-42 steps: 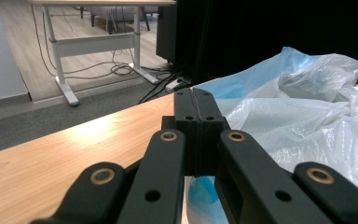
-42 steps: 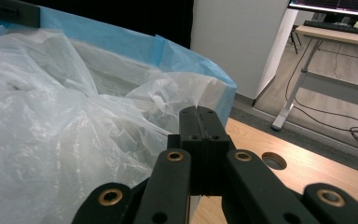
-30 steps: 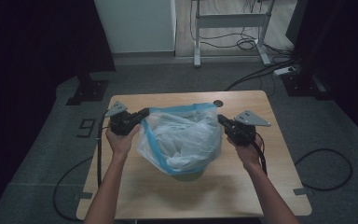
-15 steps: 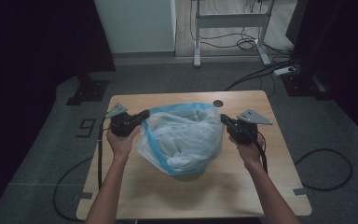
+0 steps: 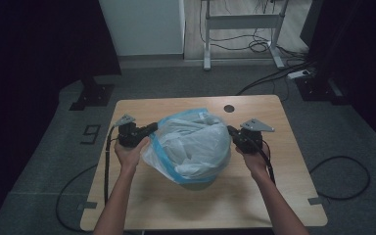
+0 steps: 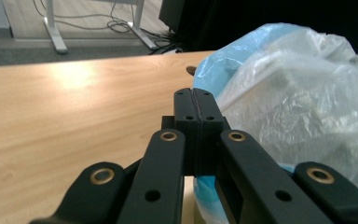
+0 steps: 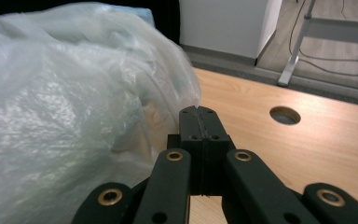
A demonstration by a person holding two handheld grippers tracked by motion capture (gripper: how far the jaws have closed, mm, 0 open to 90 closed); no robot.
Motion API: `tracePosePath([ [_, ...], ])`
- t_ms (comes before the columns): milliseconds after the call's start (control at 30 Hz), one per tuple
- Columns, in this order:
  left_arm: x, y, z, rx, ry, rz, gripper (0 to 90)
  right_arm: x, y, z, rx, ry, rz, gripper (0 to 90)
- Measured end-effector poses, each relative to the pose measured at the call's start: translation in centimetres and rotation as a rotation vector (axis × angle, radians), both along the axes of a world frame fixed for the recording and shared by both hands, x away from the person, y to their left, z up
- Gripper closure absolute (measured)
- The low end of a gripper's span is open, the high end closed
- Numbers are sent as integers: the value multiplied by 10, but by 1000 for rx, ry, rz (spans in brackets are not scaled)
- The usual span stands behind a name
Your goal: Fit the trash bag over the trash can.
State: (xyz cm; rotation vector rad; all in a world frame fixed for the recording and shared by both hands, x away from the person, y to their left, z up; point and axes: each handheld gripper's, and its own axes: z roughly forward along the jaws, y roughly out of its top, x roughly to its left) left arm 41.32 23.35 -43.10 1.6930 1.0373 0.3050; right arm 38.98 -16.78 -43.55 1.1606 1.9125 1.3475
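- My left gripper (image 6: 198,109) has its jaws pressed together, blue bag edge pinched beneath.
- My right gripper (image 7: 199,122) is clamped tight against the film.
- From the high view, the plastic bag (image 5: 191,144) sits mid-frame on the table (image 5: 284,196).

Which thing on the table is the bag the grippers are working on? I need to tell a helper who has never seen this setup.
Look at the wooden table and find its middle, between the left gripper and the right gripper. There sits a puffed-up, crinkly translucent plastic bag with a light blue edge. It is the one big soft thing on the tabletop; the small round hole lies behind it.
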Motion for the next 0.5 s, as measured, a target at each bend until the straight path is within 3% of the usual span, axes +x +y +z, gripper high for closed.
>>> tracePosePath([
  [167, -12, 6, -6, -42, 2, -15, 895, -1, -3, -6, 17, 22, 4, 890],
  [267, -17, 6, -6, -40, 0, -19, 894, -3, -2, -6, 1, 18, 13, 891],
  [500, -9, 2, -11, -29, 49, -22, 894, 4, 1, -5, -16, 45, 27, 891],
])
